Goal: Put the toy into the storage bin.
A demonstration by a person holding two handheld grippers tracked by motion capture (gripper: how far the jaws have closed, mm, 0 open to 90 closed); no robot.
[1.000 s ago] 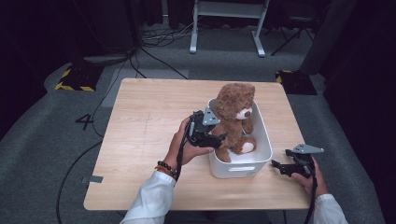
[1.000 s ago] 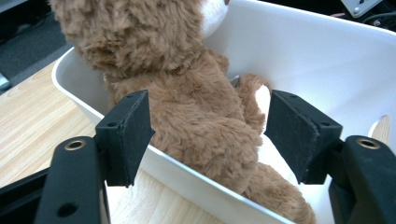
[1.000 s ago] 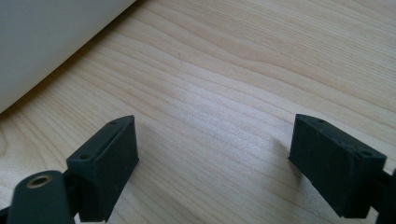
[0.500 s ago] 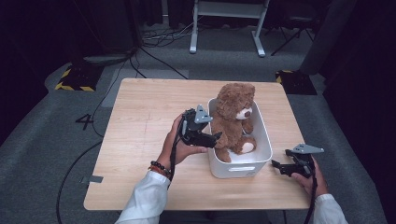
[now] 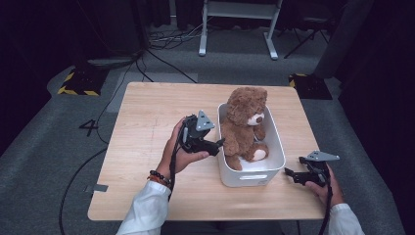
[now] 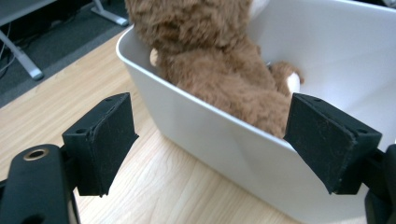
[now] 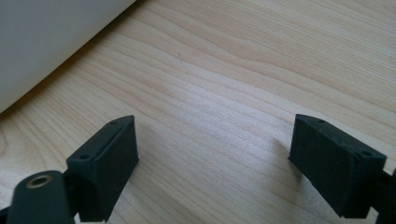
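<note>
A furry brown teddy bear (image 5: 244,125) sits in a smooth white rectangular tub (image 5: 274,142) at the pale wooden table's (image 5: 147,122) 3 o'clock. The left tongs (image 5: 220,144), just opened wide, and the right tongs (image 5: 289,174) gape empty.

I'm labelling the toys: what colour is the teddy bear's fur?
Brown, with a paler muzzle; the bear shows best in the high view.

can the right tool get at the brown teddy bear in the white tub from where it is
Probably yes: the right tool is open and empty beside the white plastic tub, whose top is open above the brown plush teddy bear; it must clear the rim.
</note>
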